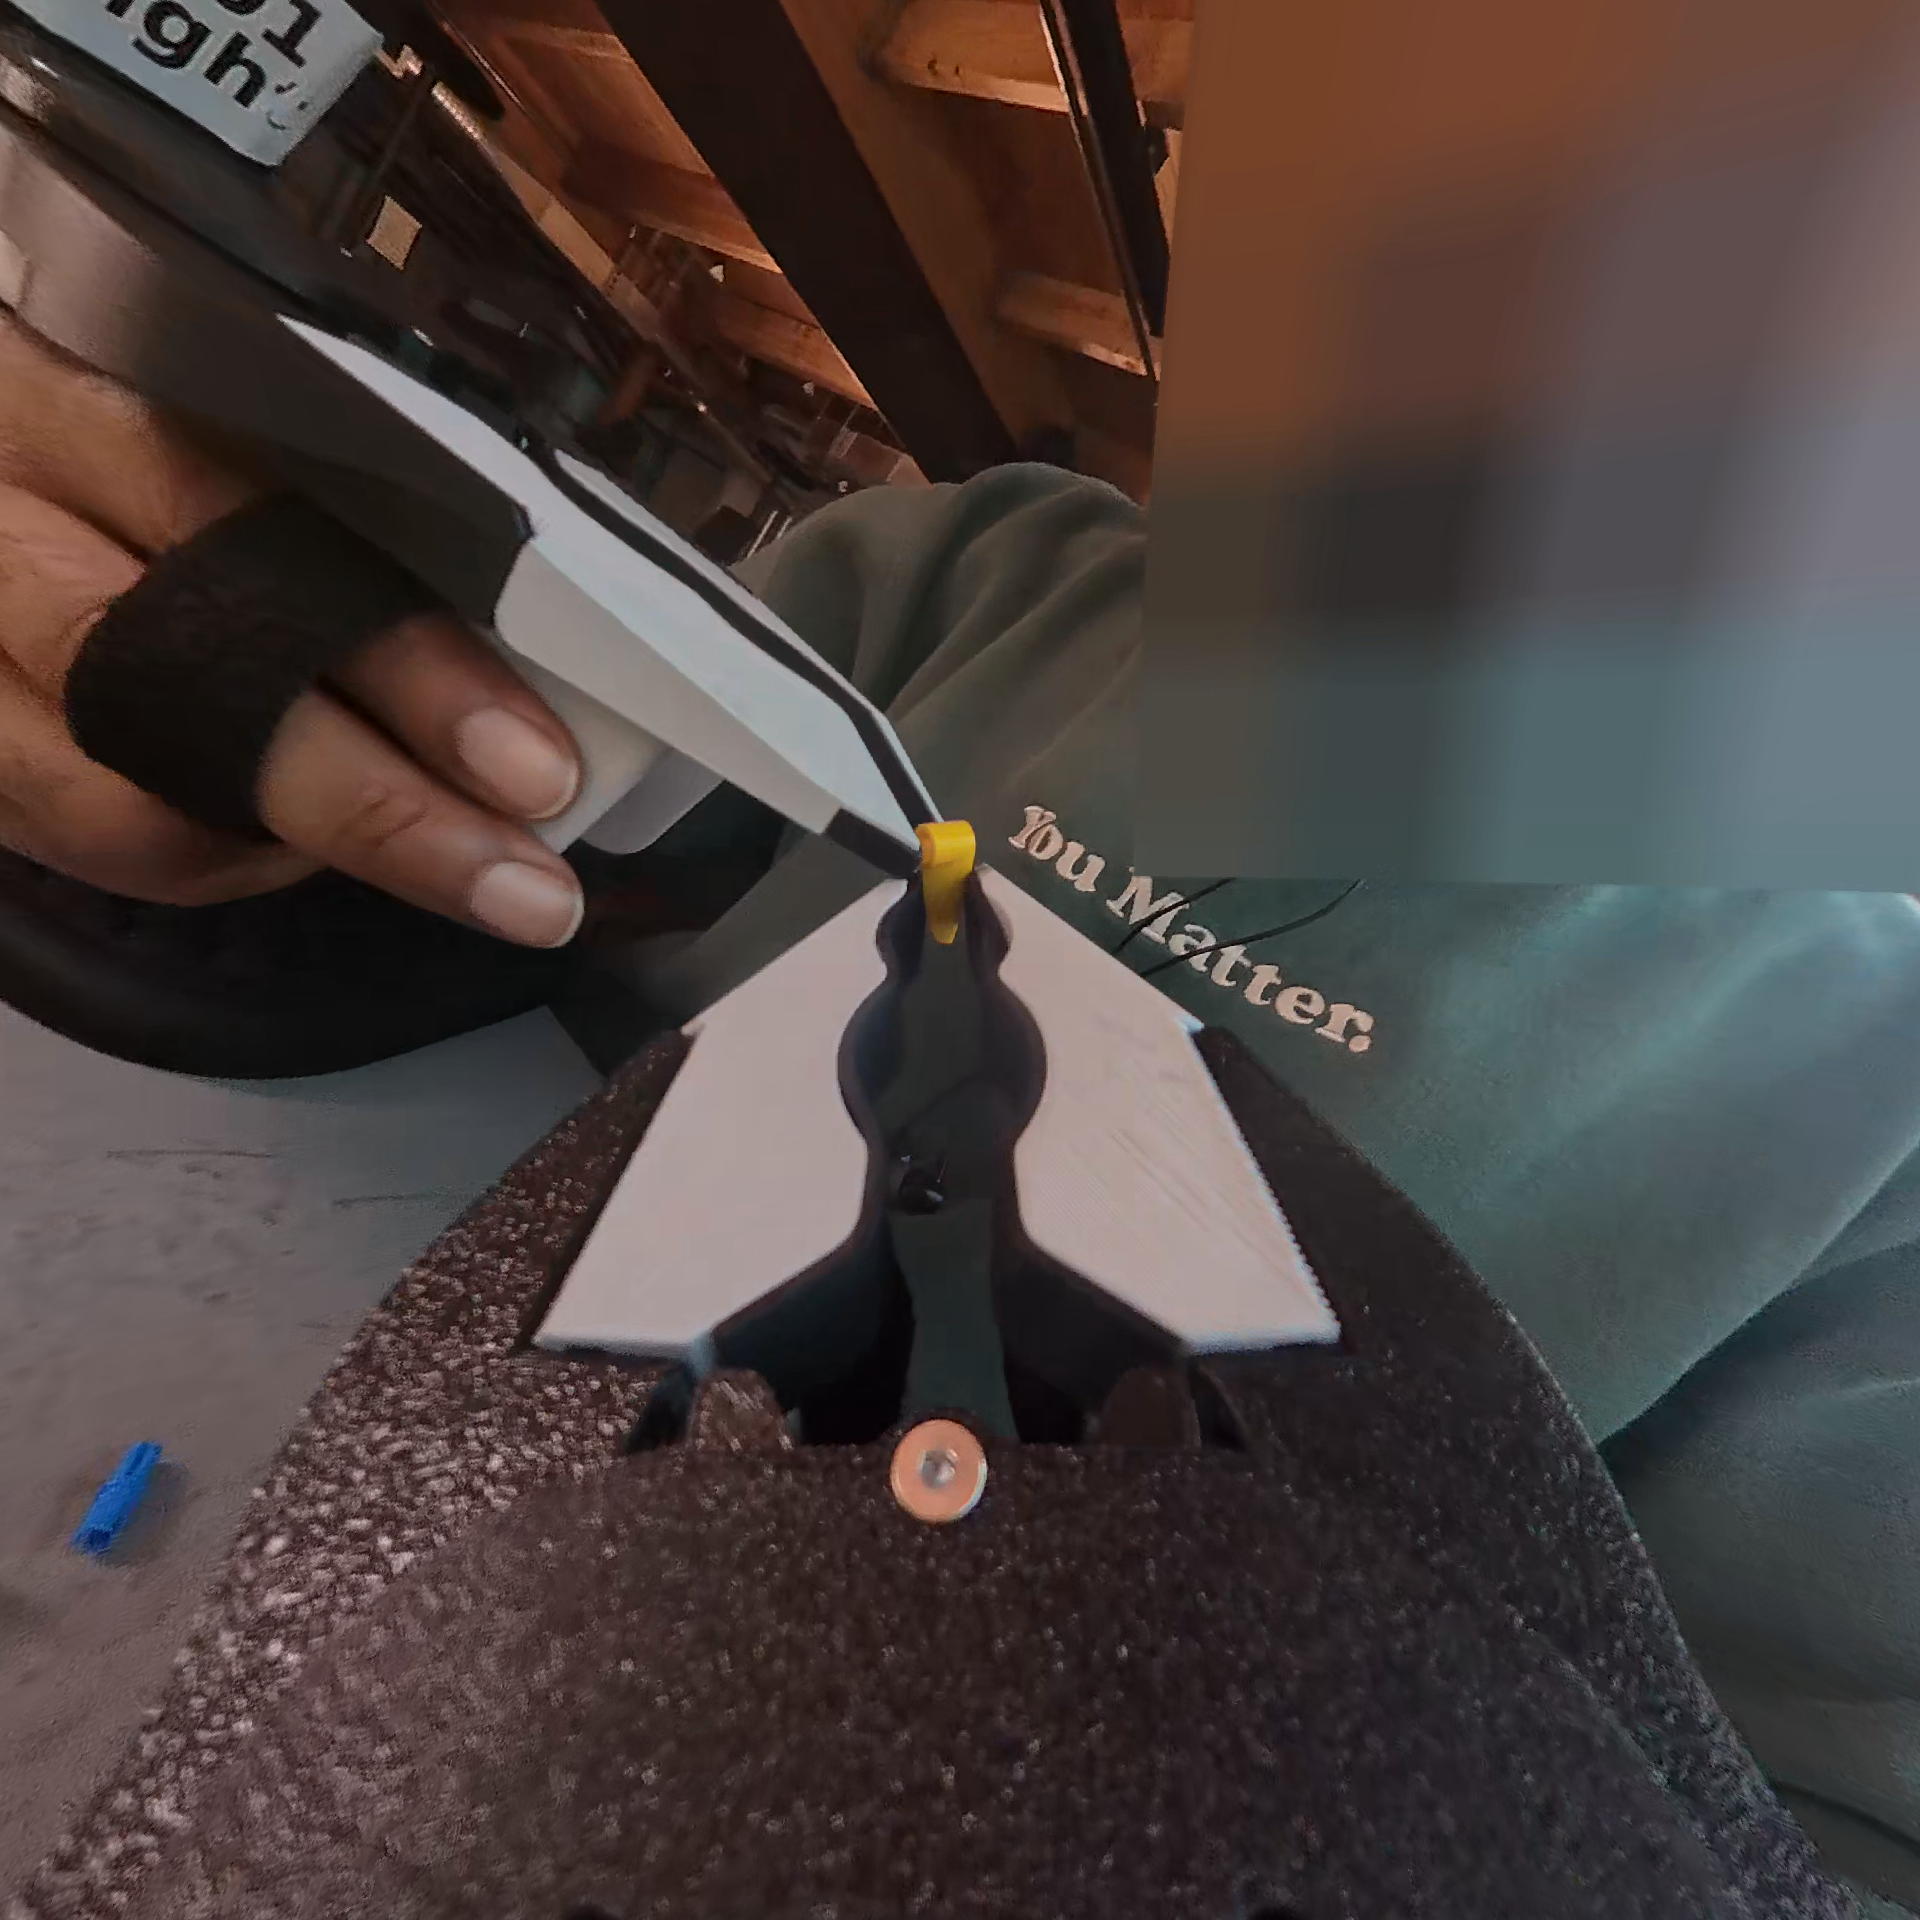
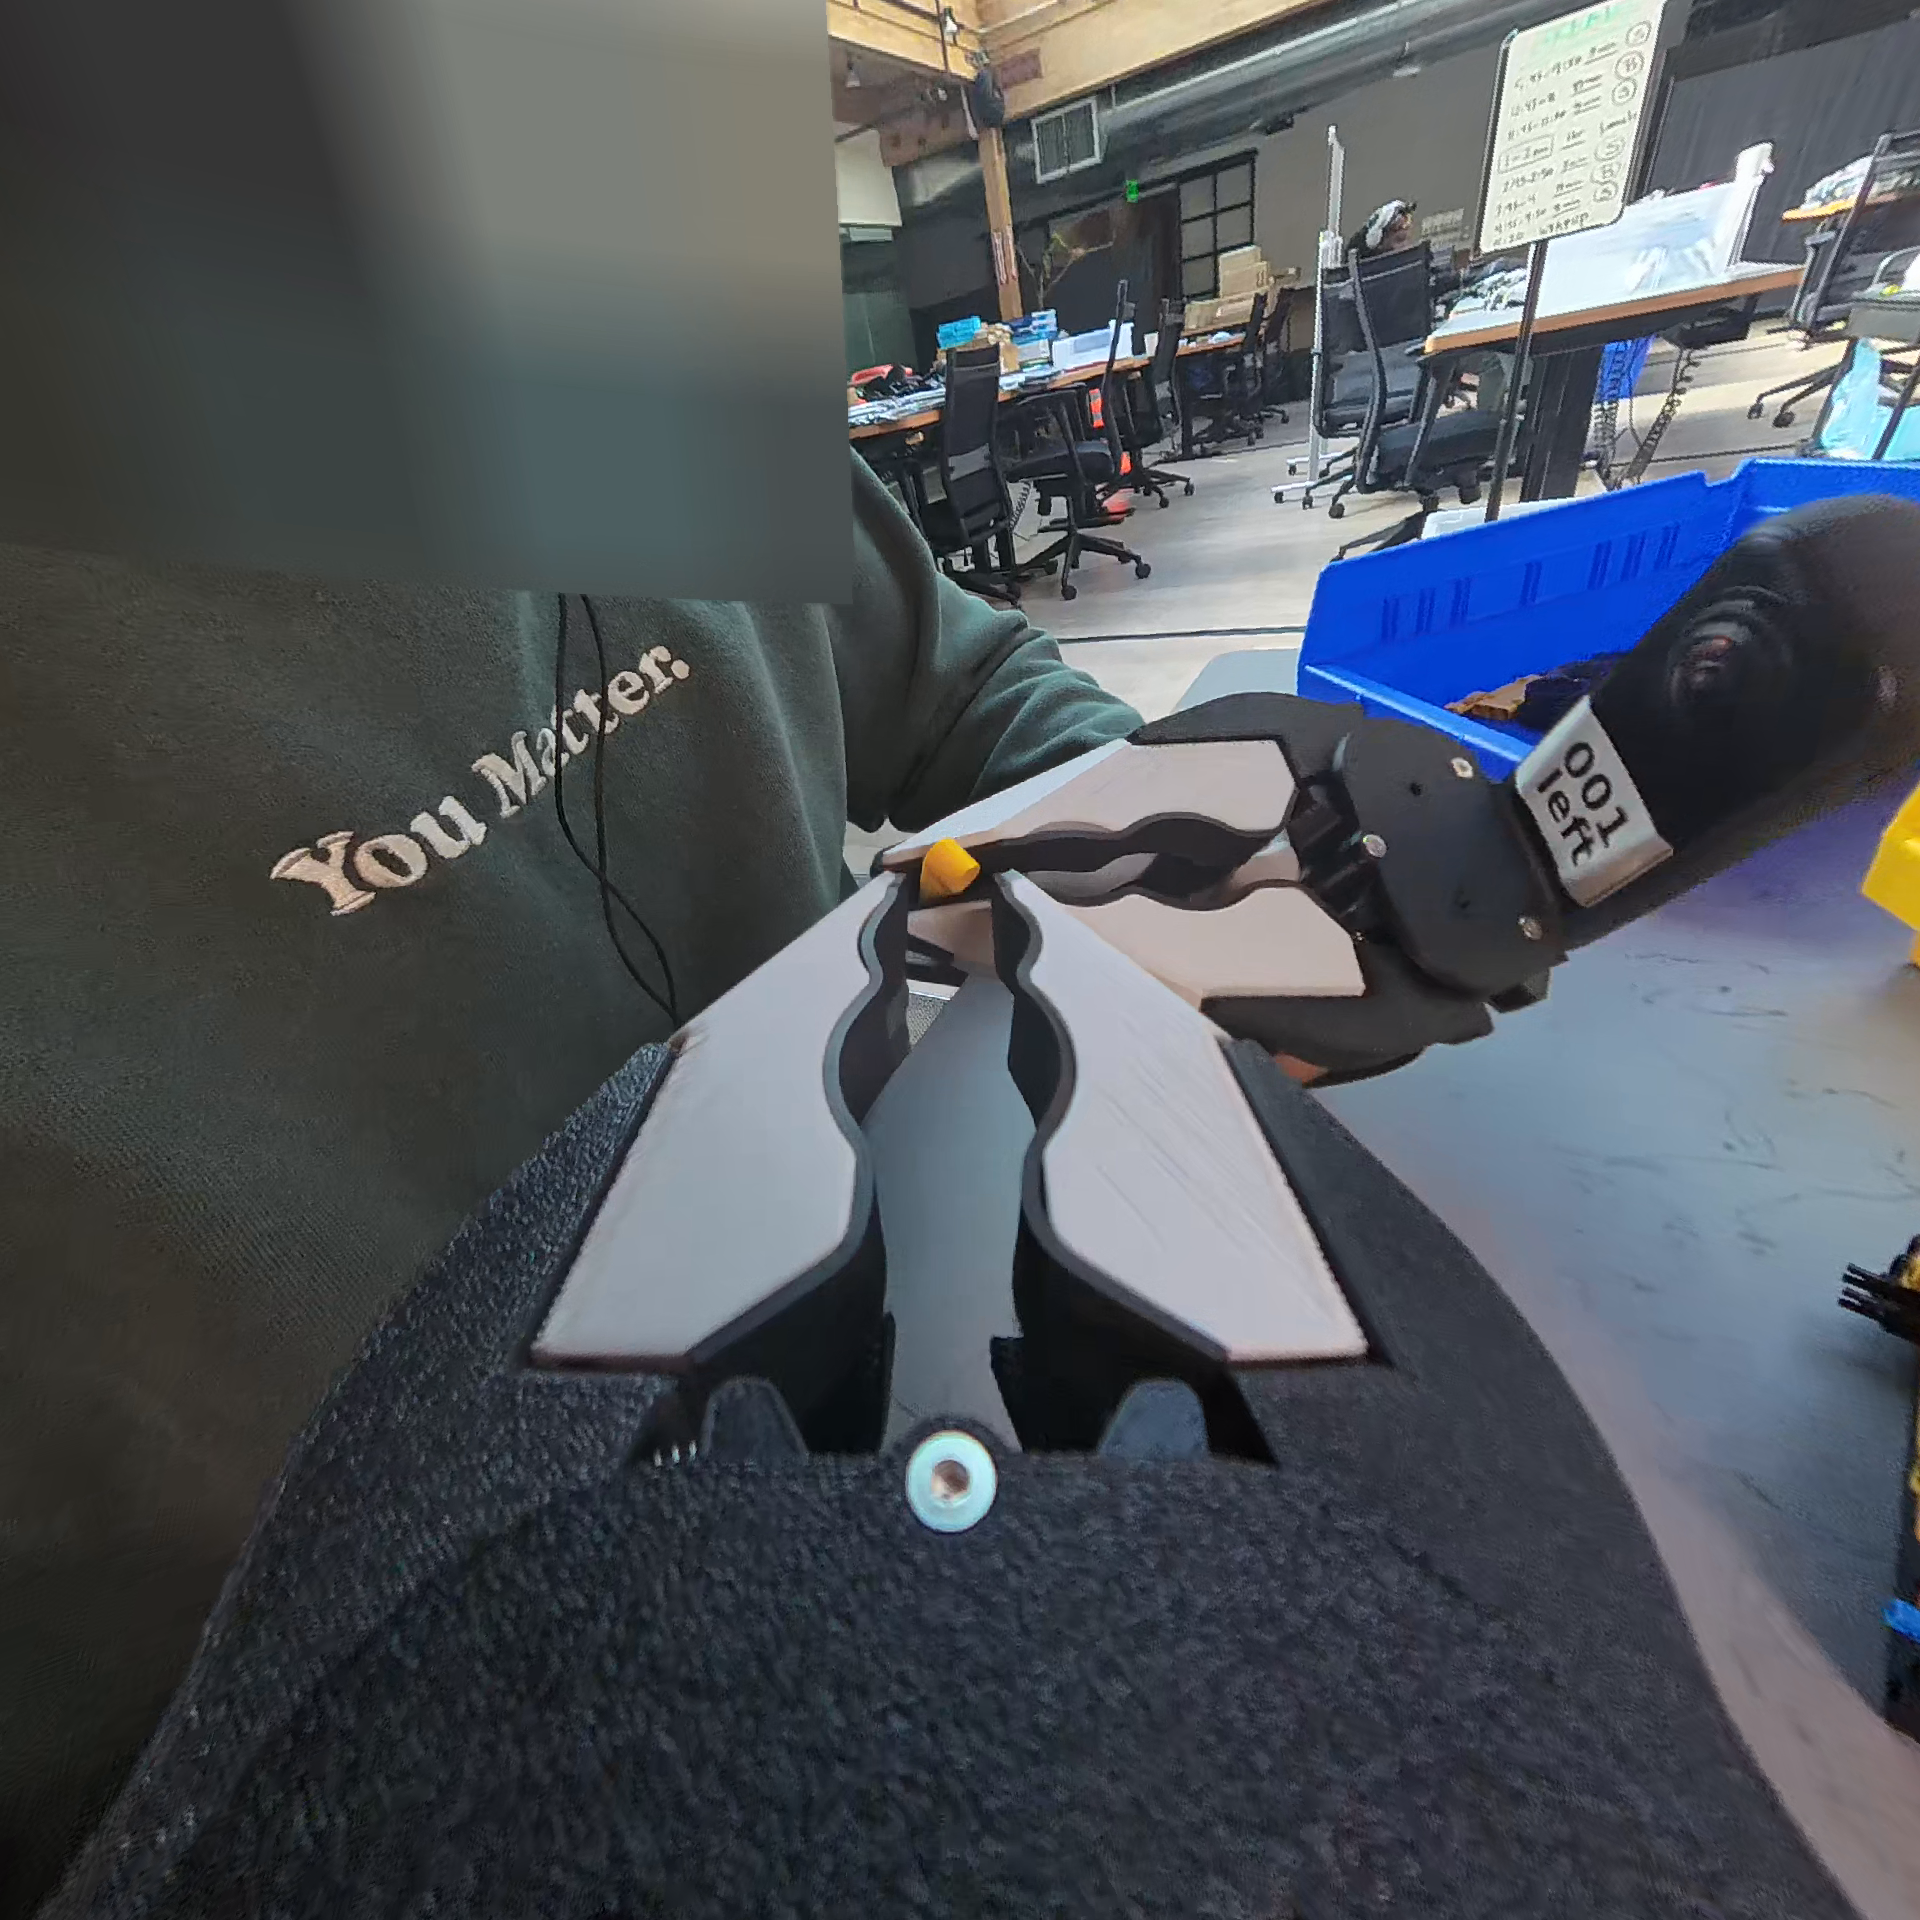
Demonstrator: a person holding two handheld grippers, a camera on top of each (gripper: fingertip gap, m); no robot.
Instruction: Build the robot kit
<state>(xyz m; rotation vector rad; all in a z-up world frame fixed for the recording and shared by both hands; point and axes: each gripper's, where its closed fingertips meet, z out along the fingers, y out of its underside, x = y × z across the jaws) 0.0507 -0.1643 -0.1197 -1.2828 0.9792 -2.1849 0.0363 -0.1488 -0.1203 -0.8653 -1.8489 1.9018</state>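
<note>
A small yellow plastic piece (image 1: 945,862) is pinched upright between the tips of my left gripper (image 1: 942,906), held in the air in front of a person's green sweatshirt. My right gripper (image 1: 902,840) reaches in from the upper left, and its tip touches the top of the piece. In the right wrist view my right gripper (image 2: 943,896) is open, with one finger on each side of the yellow piece (image 2: 948,868). The left gripper (image 2: 916,885) comes in from the right, shut on the piece.
A small blue piece (image 1: 114,1496) lies on the grey table (image 1: 208,1195) at the left. A blue bin (image 2: 1507,603) with parts stands at the back right. A yellow object (image 2: 1896,873) and a black-and-yellow object (image 2: 1886,1309) sit at the right edge. The person's torso is close behind. The grippers are tip to tip, or close to it. About 30 centimetres separates my right fingertips from the yellow object (image 2: 1896,873).
</note>
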